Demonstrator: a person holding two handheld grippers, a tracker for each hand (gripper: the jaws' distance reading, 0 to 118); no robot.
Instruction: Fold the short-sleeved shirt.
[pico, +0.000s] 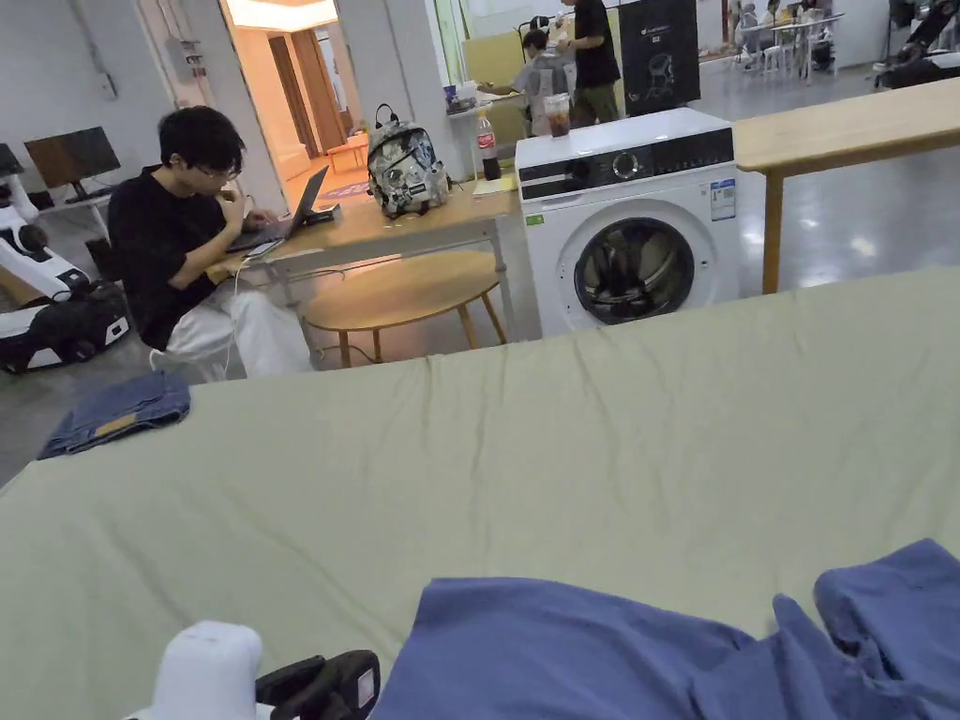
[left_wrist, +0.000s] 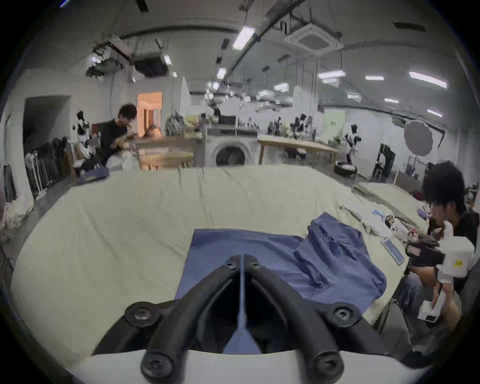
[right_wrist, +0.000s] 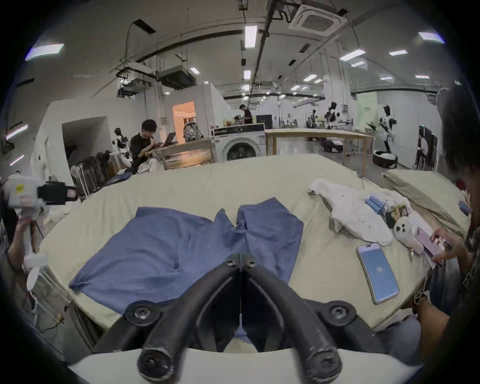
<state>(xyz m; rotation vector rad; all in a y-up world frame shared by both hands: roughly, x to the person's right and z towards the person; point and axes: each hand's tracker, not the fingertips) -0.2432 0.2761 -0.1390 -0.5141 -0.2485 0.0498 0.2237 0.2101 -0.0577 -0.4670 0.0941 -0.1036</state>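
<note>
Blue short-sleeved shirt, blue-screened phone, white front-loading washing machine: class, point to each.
Blue short-sleeved shirt (right_wrist: 166, 249): right gripper view, flat body panel.
Blue-screened phone (right_wrist: 378, 272): right gripper view, screen centre.
White front-loading washing machine (pico: 634, 270): head view, round door.

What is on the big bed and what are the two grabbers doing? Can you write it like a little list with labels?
surface: wide bed with a pale green sheet
shirt: blue short-sleeved shirt, rumpled, not yet folded, at the near edge
left gripper: jaws together, a strip of shirt cloth pinched between them
right gripper: jaws together, shirt cloth between them
also on the bed: folded jeans at the far left corner, white cloth, phone
behind the bed: washing machine
</note>
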